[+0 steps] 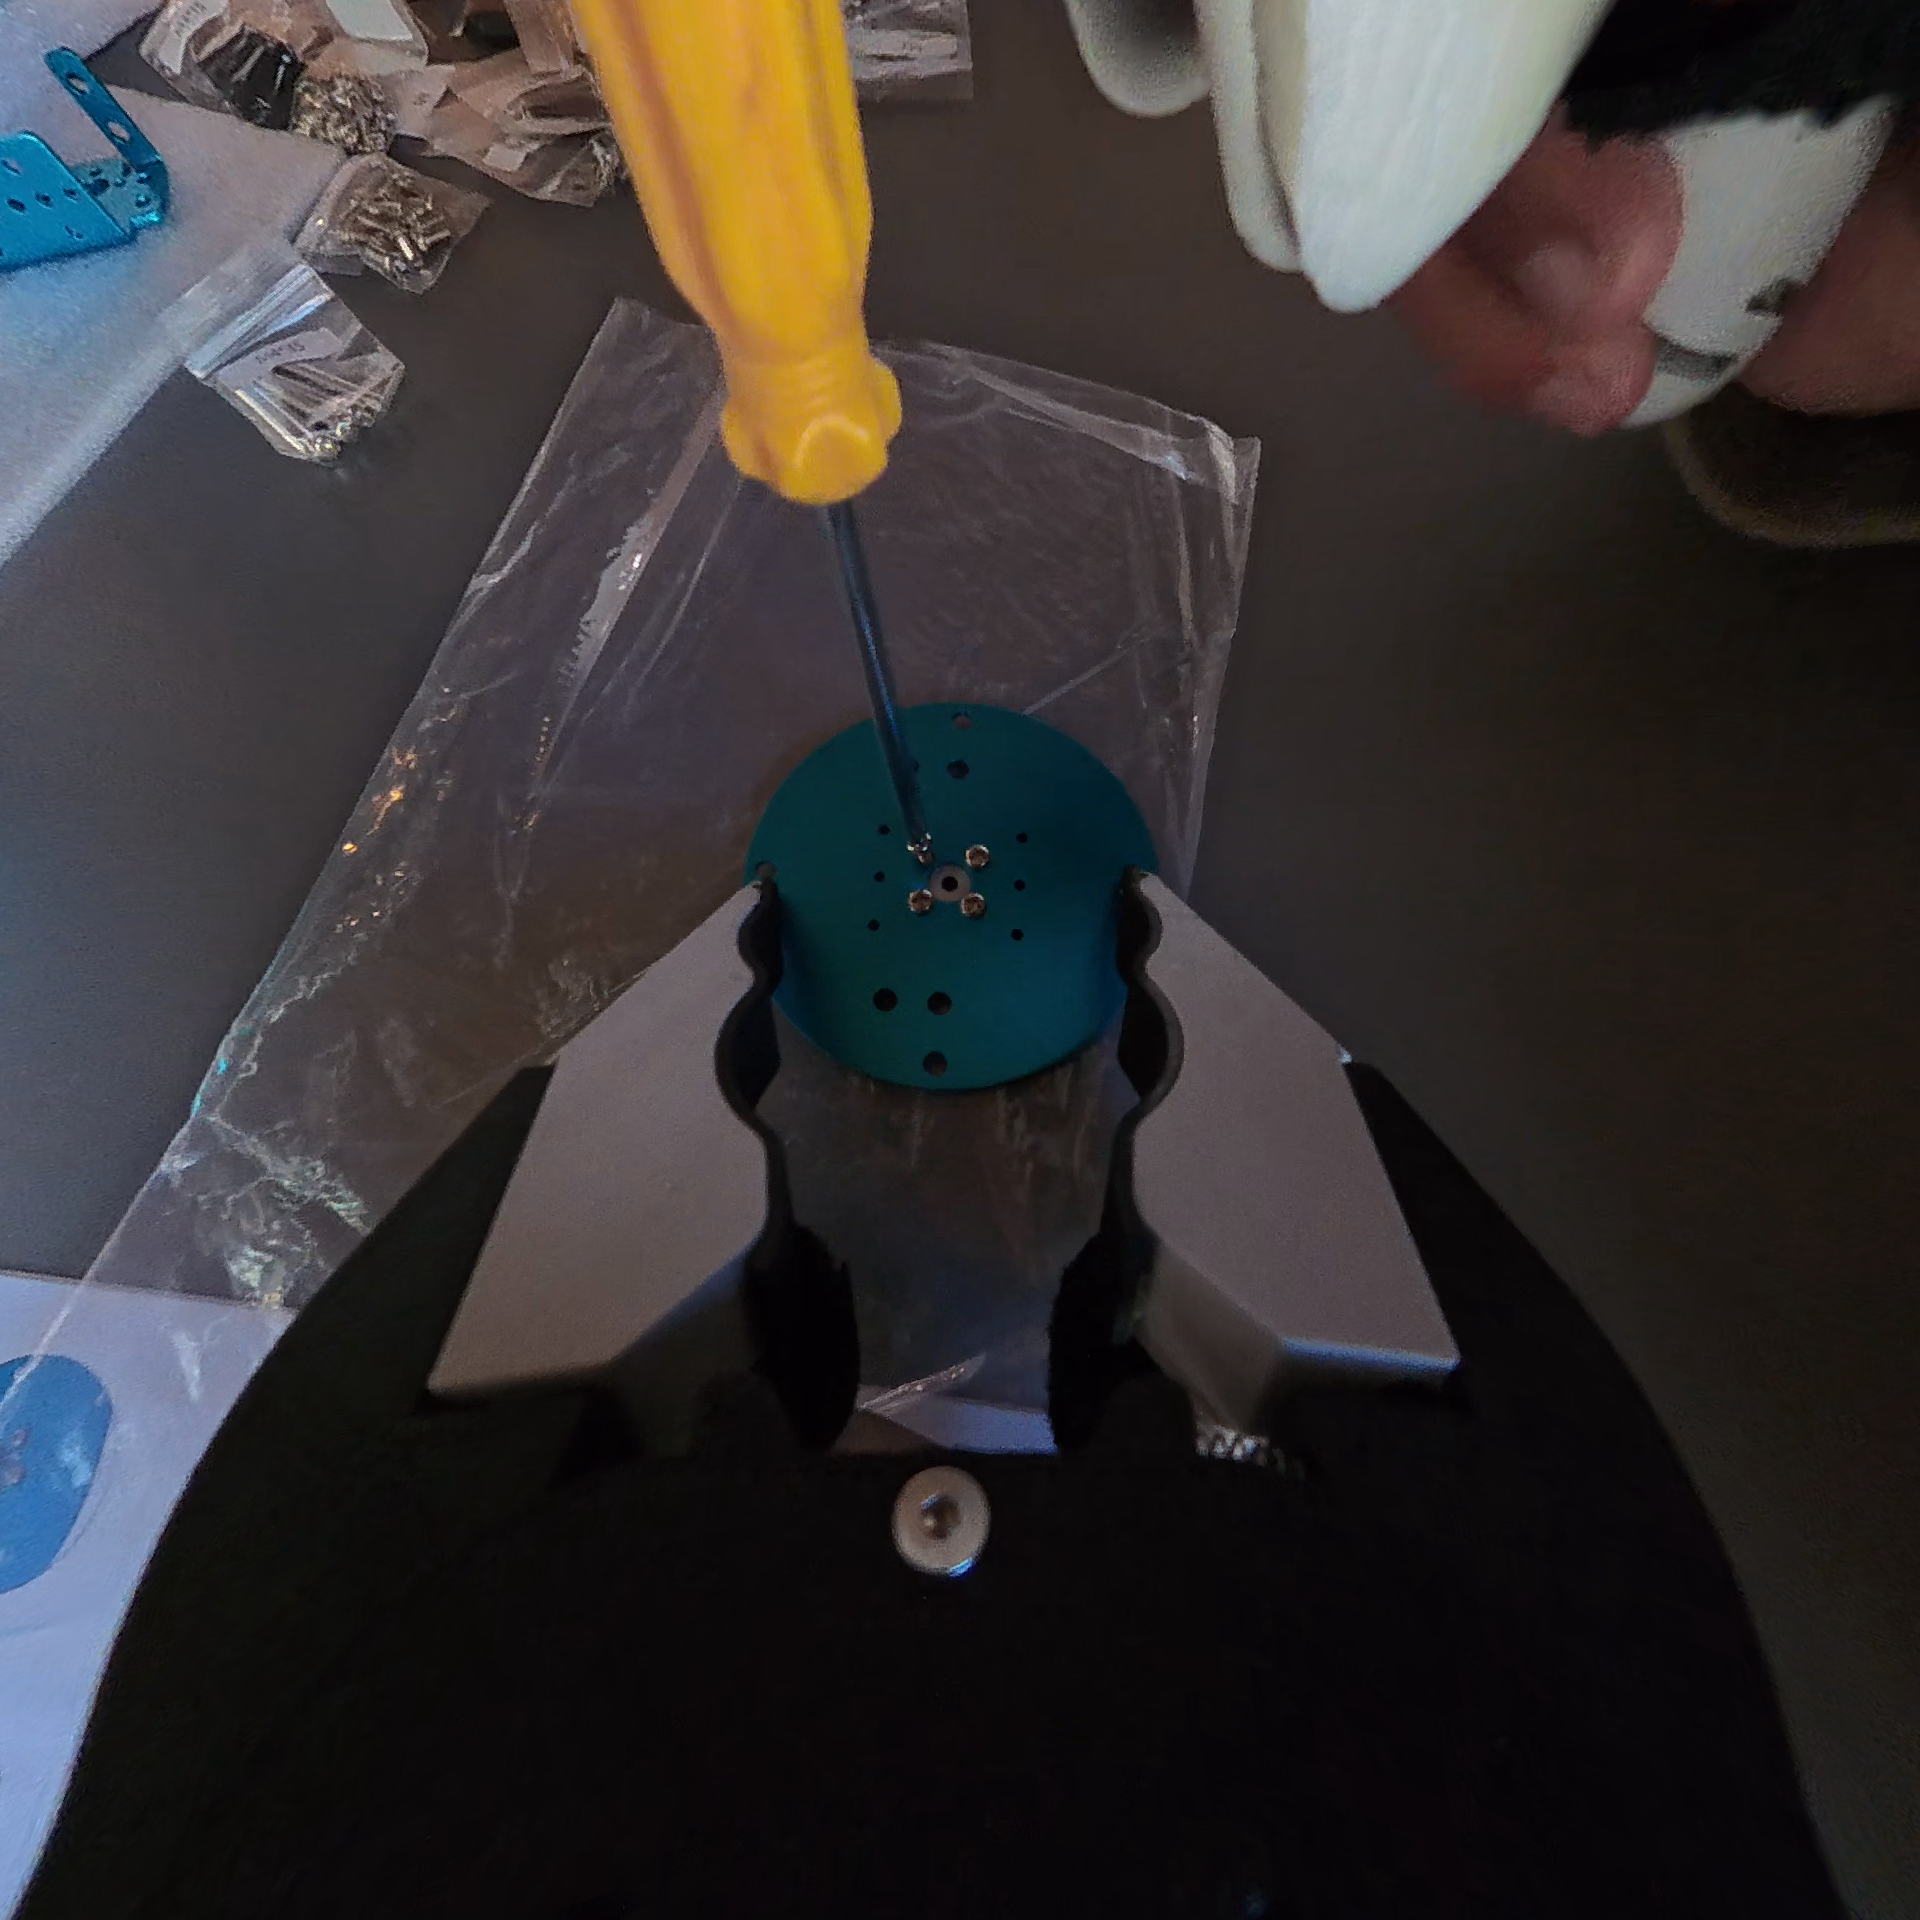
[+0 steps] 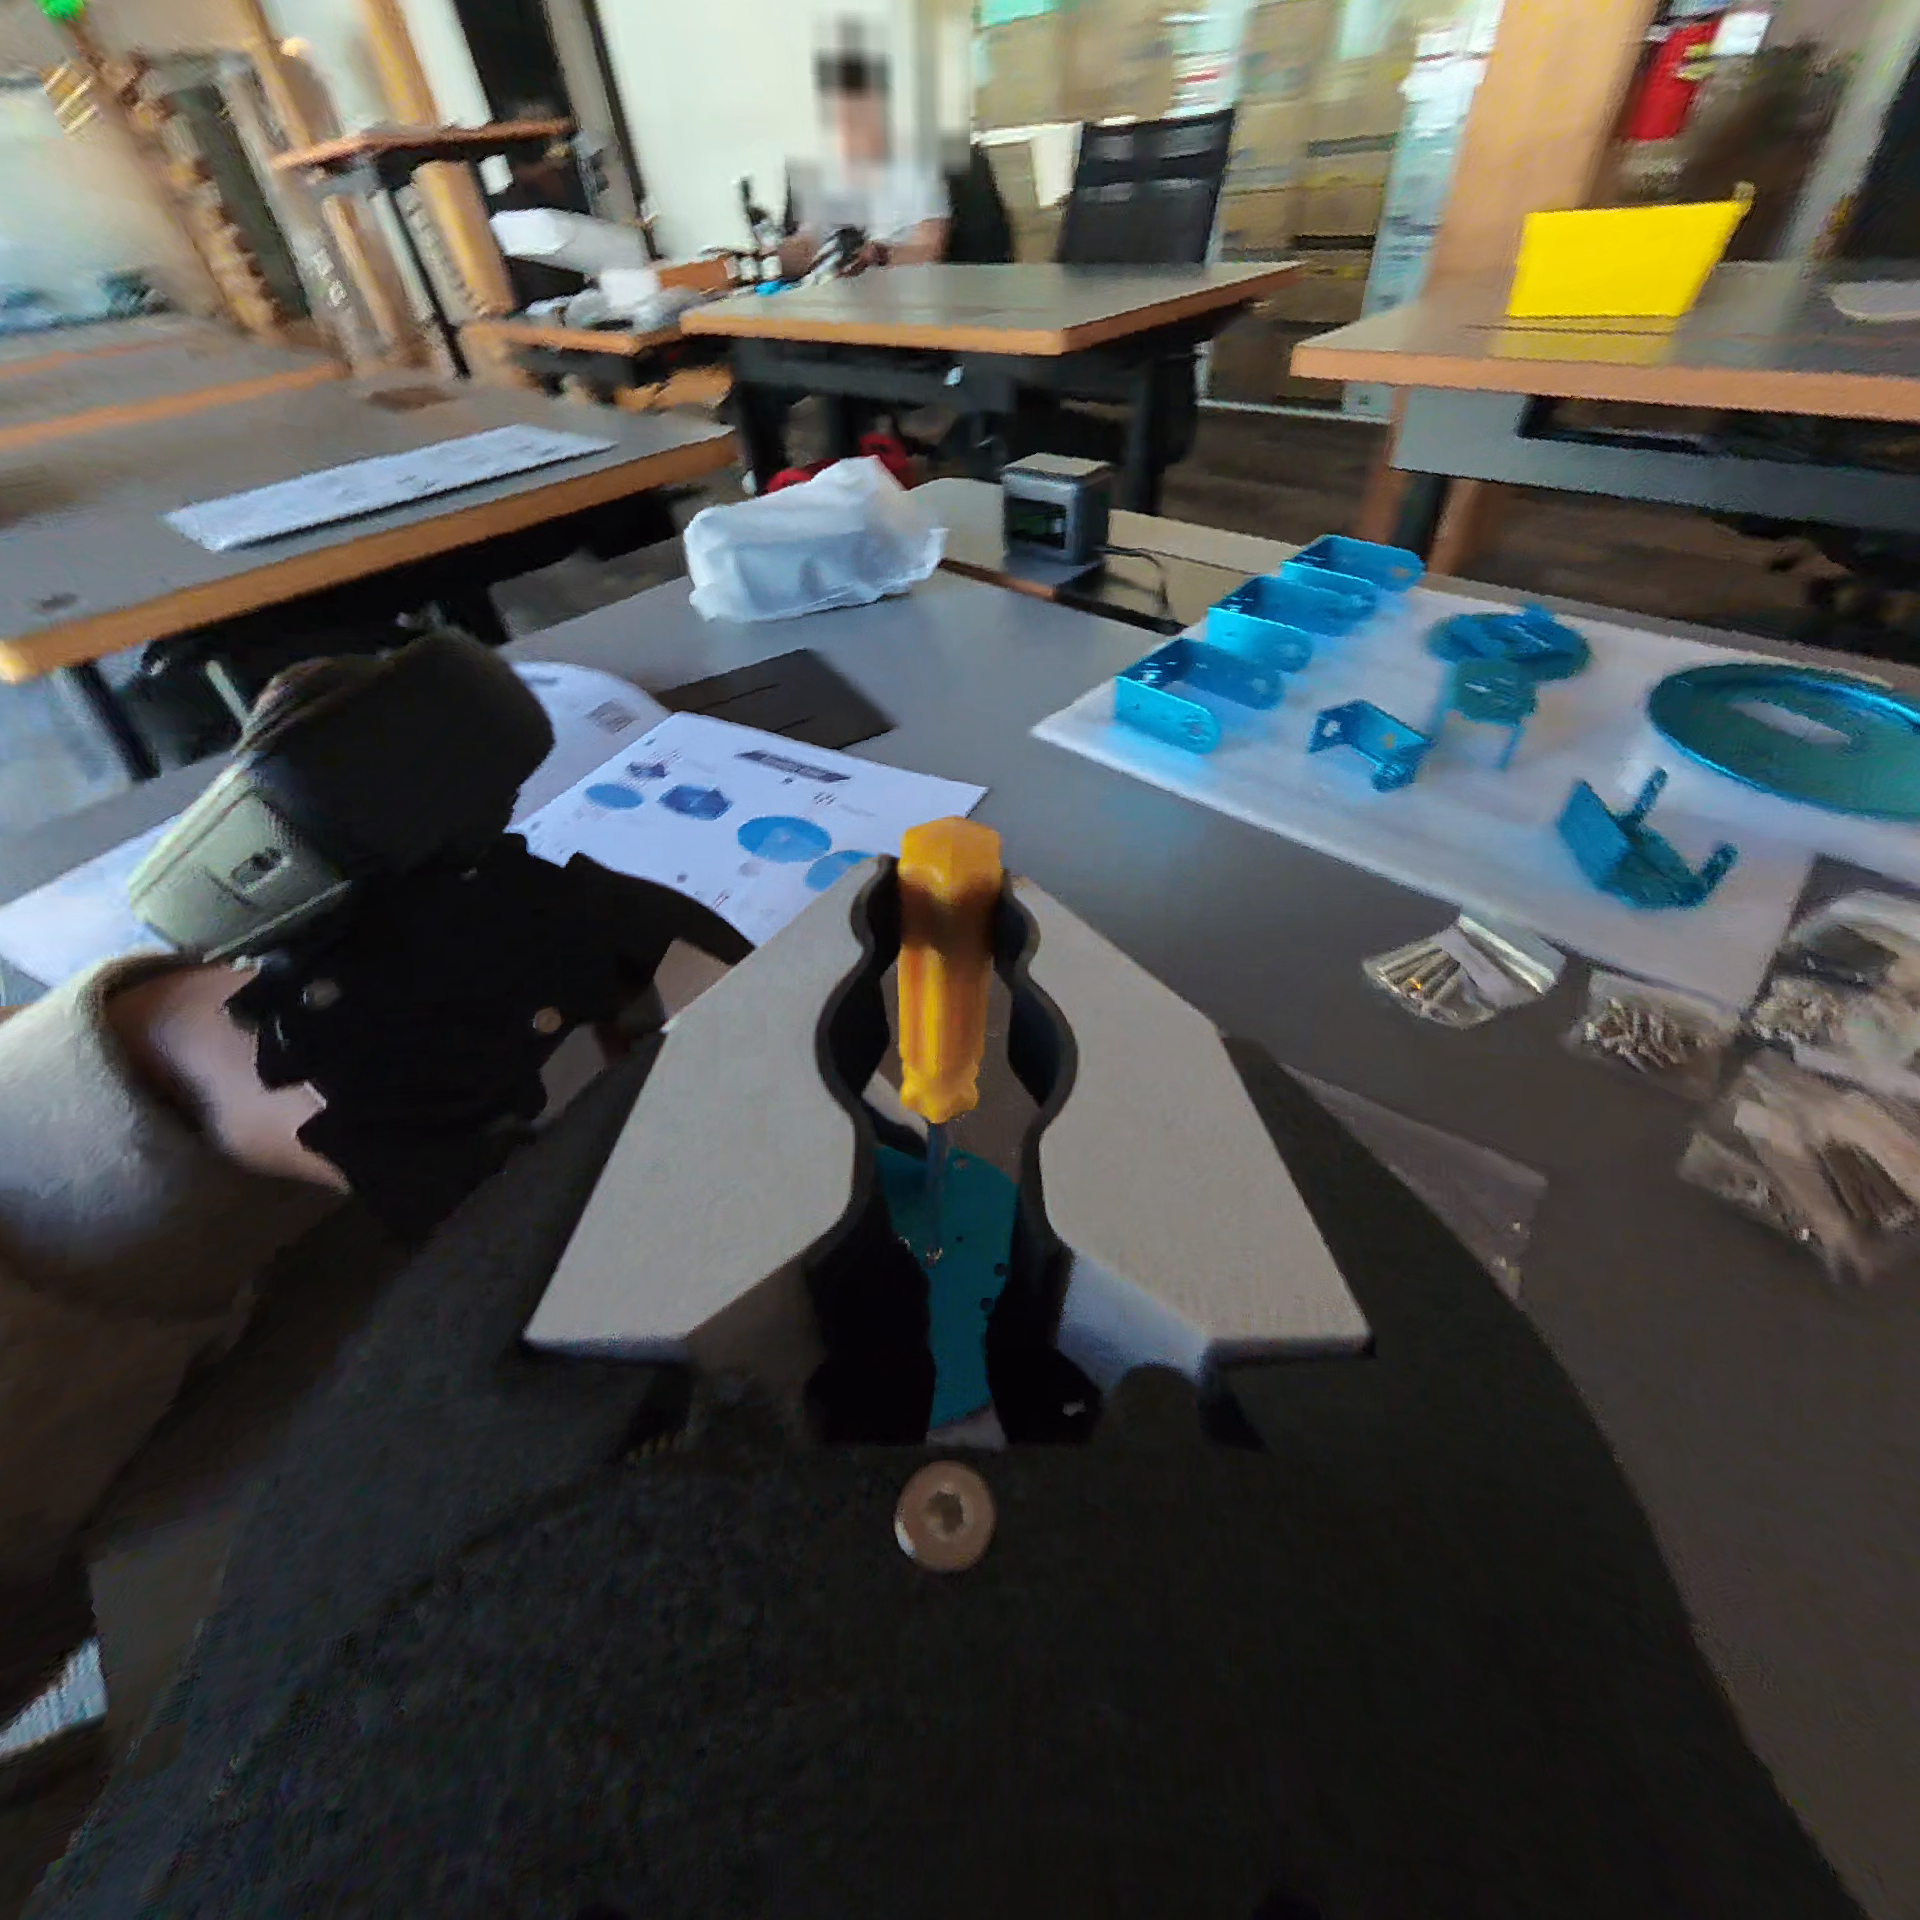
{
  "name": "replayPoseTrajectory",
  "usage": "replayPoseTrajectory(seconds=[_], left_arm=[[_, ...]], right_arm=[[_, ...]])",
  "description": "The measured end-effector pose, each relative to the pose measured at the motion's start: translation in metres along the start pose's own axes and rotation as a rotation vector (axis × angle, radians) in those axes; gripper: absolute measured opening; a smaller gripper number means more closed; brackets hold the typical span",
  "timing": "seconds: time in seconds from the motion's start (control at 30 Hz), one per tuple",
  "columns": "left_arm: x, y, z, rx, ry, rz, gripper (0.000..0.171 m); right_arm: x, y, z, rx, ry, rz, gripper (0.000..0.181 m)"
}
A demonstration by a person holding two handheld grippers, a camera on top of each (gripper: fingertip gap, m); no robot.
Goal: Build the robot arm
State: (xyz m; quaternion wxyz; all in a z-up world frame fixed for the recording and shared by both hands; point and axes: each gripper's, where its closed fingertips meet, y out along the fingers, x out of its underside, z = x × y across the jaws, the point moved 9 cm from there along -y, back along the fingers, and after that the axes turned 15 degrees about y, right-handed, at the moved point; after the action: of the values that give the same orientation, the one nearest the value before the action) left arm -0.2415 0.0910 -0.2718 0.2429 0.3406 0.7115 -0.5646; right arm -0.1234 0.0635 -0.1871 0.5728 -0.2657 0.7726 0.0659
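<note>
My left gripper (image 1: 948,883) is shut on a teal round metal disc (image 1: 997,977) with many holes, gripping its two edges over a clear plastic bag (image 1: 644,748) on the dark table. Small screws (image 1: 977,855) sit around the disc's centre hole. My right gripper (image 2: 948,883) is shut on a yellow-handled screwdriver (image 2: 943,987). The screwdriver (image 1: 769,260) comes down from the top of the left wrist view and its tip rests on the upper-left screw. The disc (image 2: 961,1278) shows below the screwdriver in the right wrist view.
Bags of screws (image 1: 384,223) and a blue bracket (image 1: 62,187) lie at the far left. In the right wrist view, blue metal parts (image 2: 1351,665) lie on a white sheet, screw bags (image 2: 1704,1029) at right, a printed instruction sheet (image 2: 748,810), and a person's hand (image 1: 1579,301) holds the other gripper. Spacing between my two grippers at the tips: around 12 cm.
</note>
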Motion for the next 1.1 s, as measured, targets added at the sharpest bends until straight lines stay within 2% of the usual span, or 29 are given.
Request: replayPoseTrajectory(seconds=[0.27,0.37,0.47,0.6,0.7,0.73,0.8,0.87,0.9,0.97,1.0,1.07,1.1], left_arm=[[-0.002,-0.001,0.000,-0.010,0.022,0.011,0.064],[-0.010,-0.007,-0.001,-0.115,0.060,0.068,0.063],[-0.023,-0.014,-0.005,-0.164,0.033,0.173,0.045],[-0.033,-0.017,-0.010,-0.200,-0.010,0.255,0.005],[-0.031,-0.015,-0.011,-0.178,-0.034,0.273,0.004],[-0.031,-0.016,-0.012,-0.162,-0.047,0.284,0.004],[-0.029,-0.016,-0.013,-0.144,-0.061,0.300,0.004],[-0.028,-0.016,-0.013,-0.132,-0.059,0.311,0.004],[-0.028,-0.017,-0.013,-0.126,-0.056,0.314,0.004],[-0.027,-0.017,-0.013,-0.121,-0.057,0.315,0.004],[-0.027,-0.017,-0.013,-0.117,-0.059,0.316,0.004],[-0.026,-0.018,-0.013,-0.109,-0.057,0.318,0.004],[-0.026,-0.019,-0.013,-0.101,-0.056,0.321,0.004]], right_arm=[[0.004,-0.002,-0.012,0.050,-0.042,0.020,0.016],[0.003,-0.001,-0.012,0.047,-0.039,0.006,0.016],[0.002,0.000,-0.012,0.042,-0.037,-0.014,0.016],[0.002,0.000,-0.013,0.027,-0.041,-0.021,0.016],[0.001,-0.001,-0.007,-0.024,-0.066,-0.032,0.016],[0.000,-0.001,-0.005,-0.073,-0.098,-0.047,0.018],[-0.002,-0.002,0.008,-0.199,-0.186,-0.064,0.043],[-0.008,-0.005,0.026,-0.394,-0.227,-0.065,0.047],[-0.011,-0.004,0.040,-0.448,-0.200,-0.118,0.055],[-0.014,-0.002,0.063,-0.642,-0.117,-0.318,0.059],[-0.017,0.001,0.075,-0.719,-0.087,-0.355,0.067],[-0.020,0.006,0.091,-0.931,-0.072,-0.430,0.065],[-0.021,0.010,0.094,-1.050,-0.088,-0.453,0.057]])
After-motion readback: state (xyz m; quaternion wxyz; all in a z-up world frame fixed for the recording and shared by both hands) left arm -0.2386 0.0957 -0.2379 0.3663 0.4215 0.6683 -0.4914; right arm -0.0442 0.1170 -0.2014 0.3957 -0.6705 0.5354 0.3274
